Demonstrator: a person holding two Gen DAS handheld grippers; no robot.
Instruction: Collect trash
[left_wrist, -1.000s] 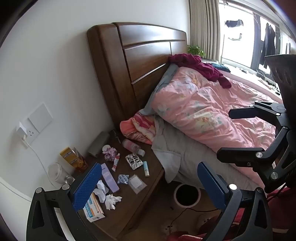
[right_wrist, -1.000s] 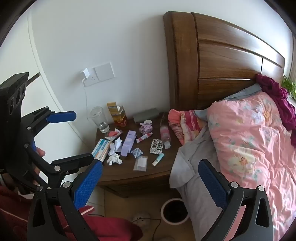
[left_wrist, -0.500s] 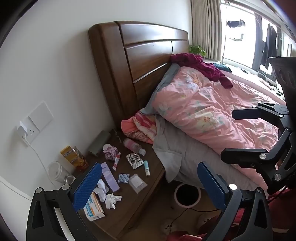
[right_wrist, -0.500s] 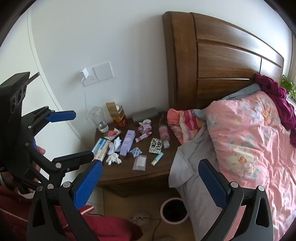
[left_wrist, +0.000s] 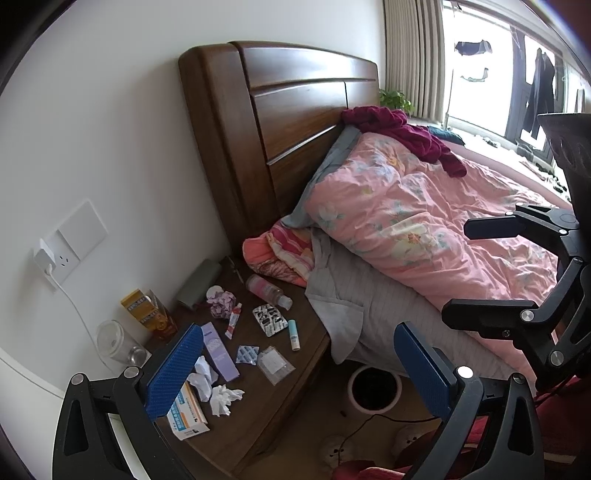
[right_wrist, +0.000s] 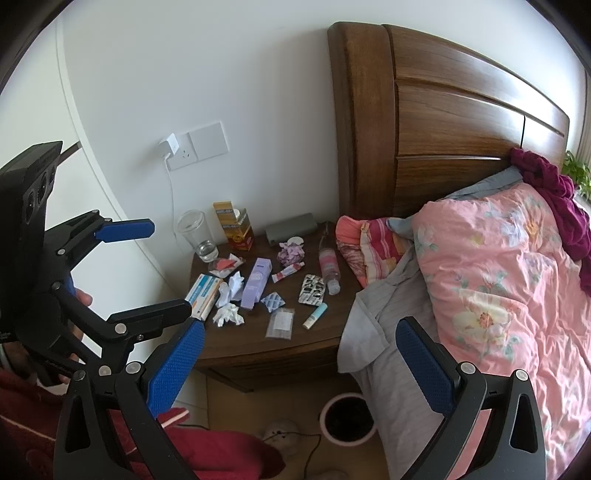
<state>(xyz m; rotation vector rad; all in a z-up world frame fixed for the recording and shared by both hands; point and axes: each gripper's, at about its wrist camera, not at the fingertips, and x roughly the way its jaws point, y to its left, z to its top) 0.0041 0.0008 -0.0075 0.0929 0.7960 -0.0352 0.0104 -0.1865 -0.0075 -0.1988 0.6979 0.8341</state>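
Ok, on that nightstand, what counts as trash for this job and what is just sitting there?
Likely trash:
white crumpled tissues
purple crumpled wad
red torn wrapper
target: bin on the floor

Just lying about:
glass
pink bottle
purple box
blister pack

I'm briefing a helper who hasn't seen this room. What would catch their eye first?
The cluttered wooden nightstand beside the bed: crumpled white tissues near its front left, among boxes, blister packs and a glass. Next, the pink floral duvet filling the right. Both open claws, left and right, hover short of it, above a bin on the floor.
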